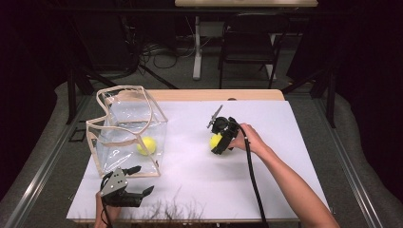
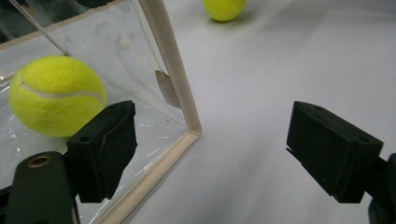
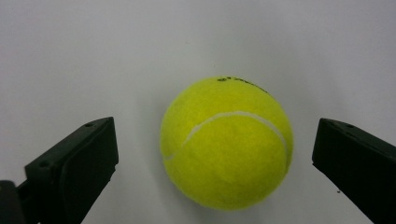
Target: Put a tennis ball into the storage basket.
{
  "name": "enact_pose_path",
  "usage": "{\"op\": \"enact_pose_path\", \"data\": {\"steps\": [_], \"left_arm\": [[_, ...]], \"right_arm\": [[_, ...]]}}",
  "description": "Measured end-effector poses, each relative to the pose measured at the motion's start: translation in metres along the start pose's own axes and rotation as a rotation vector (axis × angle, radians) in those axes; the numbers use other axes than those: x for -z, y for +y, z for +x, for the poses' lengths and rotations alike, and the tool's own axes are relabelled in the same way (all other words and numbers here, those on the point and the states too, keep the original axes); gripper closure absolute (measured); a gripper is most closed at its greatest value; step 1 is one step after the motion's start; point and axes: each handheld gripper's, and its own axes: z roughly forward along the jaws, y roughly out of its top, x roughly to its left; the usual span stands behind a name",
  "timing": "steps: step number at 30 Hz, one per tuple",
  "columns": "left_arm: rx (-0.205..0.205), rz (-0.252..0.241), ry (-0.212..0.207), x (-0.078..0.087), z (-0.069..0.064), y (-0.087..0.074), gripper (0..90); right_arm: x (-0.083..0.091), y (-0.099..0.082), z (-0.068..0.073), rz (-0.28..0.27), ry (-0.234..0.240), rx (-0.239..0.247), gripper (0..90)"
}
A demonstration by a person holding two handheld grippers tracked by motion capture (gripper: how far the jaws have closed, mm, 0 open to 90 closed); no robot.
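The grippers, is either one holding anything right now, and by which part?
Nothing is held. The right gripper is open around the ball on the table without touching it. The left gripper is open beside the clear bag.

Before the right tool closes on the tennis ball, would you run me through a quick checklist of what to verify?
1. Right tool open wide enough: ok.
2. Tennis ball centred between its jaws: ok.
3. Jaws not yet touching the ball: ok, gaps on both sides.
4. White table around the ball free of obstacles: ok.
5. Clear bag open at the top: ok; one ball already inside.
6. Left tool open beside the bag's corner, steadying the bag: not ok.
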Motion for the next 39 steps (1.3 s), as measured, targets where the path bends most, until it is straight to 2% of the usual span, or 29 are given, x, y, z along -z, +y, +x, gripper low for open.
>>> {"op": "enact_pose_path", "data": {"steps": [6, 12, 18, 23, 39], "left_arm": [[0.001, 0.0, 0.003, 0.001, 0.0, 0.0, 15.8], [0.002, -0.001, 0.002, 0.0, 0.0, 0.0, 15.8], [0.0, 0.0, 0.003, 0.0, 0.0, 0.0, 15.8], [0.001, 0.001, 0.004, 0.001, 0.0, 0.0, 15.8], [0.0, -0.005, 0.007, 0.001, 0.0, 0.0, 15.8]], "right_arm": [[-0.006, 0.001, 0.0, 0.033, -0.001, -0.001, 1.8], [-0.01, 0.002, 0.0, 0.055, -0.01, -0.001, 11.7], [-0.013, 0.002, -0.001, 0.077, -0.017, -0.004, 16.5], [-0.016, 0.002, -0.003, 0.093, -0.023, -0.01, 24.0], [-0.012, 0.008, -0.001, 0.106, -0.028, 0.013, 25.4]]}}
